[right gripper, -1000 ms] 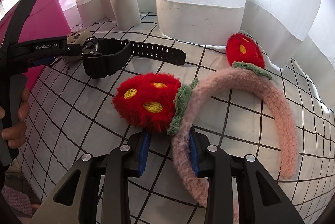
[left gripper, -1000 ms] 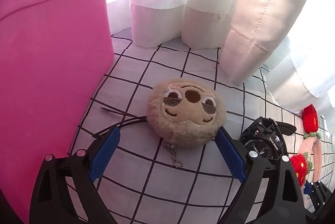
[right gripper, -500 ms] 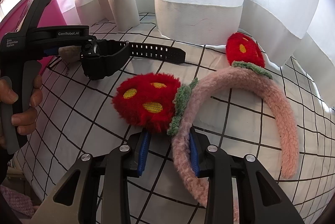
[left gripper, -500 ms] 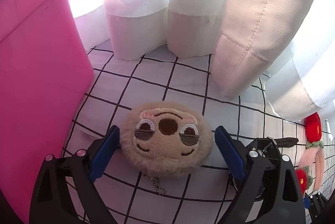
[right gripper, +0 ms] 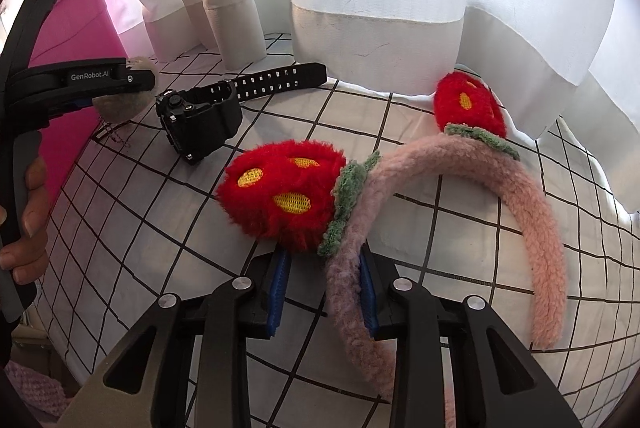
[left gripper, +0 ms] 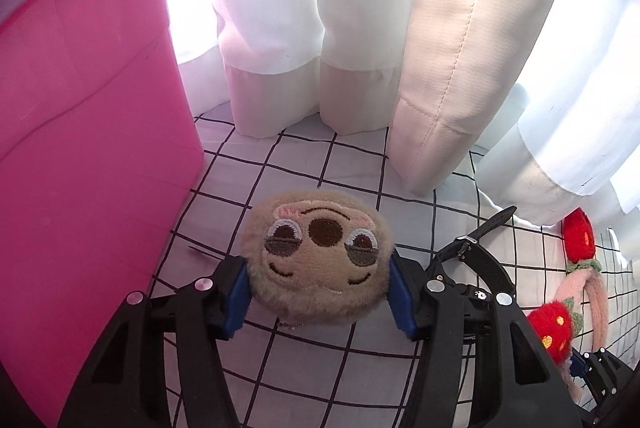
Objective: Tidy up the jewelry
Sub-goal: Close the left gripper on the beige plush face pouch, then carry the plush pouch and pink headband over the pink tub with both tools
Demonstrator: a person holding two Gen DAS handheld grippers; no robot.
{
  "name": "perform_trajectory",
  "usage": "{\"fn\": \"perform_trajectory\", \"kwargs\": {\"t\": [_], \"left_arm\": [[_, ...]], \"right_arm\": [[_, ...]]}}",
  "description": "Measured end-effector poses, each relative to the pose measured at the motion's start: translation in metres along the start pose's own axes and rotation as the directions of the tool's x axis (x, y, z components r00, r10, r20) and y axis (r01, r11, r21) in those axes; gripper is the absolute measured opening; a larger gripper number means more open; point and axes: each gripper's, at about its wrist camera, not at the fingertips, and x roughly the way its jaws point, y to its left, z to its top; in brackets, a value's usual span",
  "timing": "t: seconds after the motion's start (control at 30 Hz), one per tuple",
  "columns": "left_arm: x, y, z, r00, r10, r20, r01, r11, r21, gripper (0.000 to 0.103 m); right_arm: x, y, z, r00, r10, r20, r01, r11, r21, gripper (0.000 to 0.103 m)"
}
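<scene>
A round tan plush sloth charm (left gripper: 316,260) with a bead chain sits between the blue pads of my left gripper (left gripper: 316,284). The jaws are closing and both pads press its sides. In the right wrist view the charm (right gripper: 120,103) hangs clear of the sheet. My right gripper (right gripper: 322,268) holds the fuzzy pink headband (right gripper: 536,228) where a red strawberry (right gripper: 284,187) joins it, and its jaws are closing slightly. The headband lies on the sheet. A black wristwatch (right gripper: 200,119) lies between the two grippers.
A tall pink bin (left gripper: 92,147) stands close on the left of the charm. White curtains (left gripper: 360,27) hang along the back edge. Everything rests on a white sheet with a black grid (left gripper: 320,171). A person's hand (right gripper: 32,211) grips the left gripper's handle.
The left gripper moved forward around the sloth charm, its jaws closed onto the charm's sides, and it lifted the charm off the sheet. The right gripper and headband have not moved.
</scene>
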Motion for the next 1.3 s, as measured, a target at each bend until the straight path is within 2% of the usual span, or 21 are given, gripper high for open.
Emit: {"fn": "perform_trajectory", "kwargs": {"t": [0.3, 0.33, 0.5, 0.7, 0.97, 1.1, 1.3], "left_arm": [[-0.041, 0.008, 0.003, 0.998, -0.027, 0.049, 0.028, 1.0, -0.008, 0.054], [-0.046, 0.008, 0.003, 0.998, -0.027, 0.056, 0.028, 1.0, -0.005, 0.054], [-0.068, 0.012, 0.005, 0.996, -0.037, 0.078, 0.038, 0.999, -0.013, 0.054], [-0.067, 0.015, 0.014, 0.994, -0.039, 0.106, 0.041, 0.999, -0.013, 0.054], [-0.097, 0.017, 0.023, 0.988, -0.03, 0.15, 0.033, 0.999, -0.011, 0.054], [-0.112, 0.021, 0.027, 0.986, -0.018, 0.164, 0.022, 1.0, -0.02, 0.054], [-0.147, 0.04, 0.035, 0.979, 0.013, 0.204, -0.002, 0.999, -0.054, 0.054]], "right_arm": [[-0.025, -0.006, 0.003, 0.997, 0.024, 0.071, -0.025, 1.0, 0.015, 0.02], [-0.03, -0.007, 0.003, 0.996, 0.024, 0.082, -0.025, 1.0, 0.017, 0.014], [-0.045, -0.01, 0.01, 0.991, 0.02, 0.129, -0.023, 1.0, 0.02, 0.014], [-0.068, -0.008, 0.016, 0.982, 0.007, 0.191, -0.01, 1.0, 0.017, 0.014], [-0.109, -0.001, 0.028, 0.963, -0.001, 0.269, 0.002, 1.0, -0.004, 0.014], [-0.129, 0.01, 0.038, 0.951, 0.017, 0.309, -0.009, 1.0, -0.024, 0.014], [-0.163, 0.042, 0.053, 0.927, 0.088, 0.364, -0.057, 0.994, -0.097, 0.014]]}}
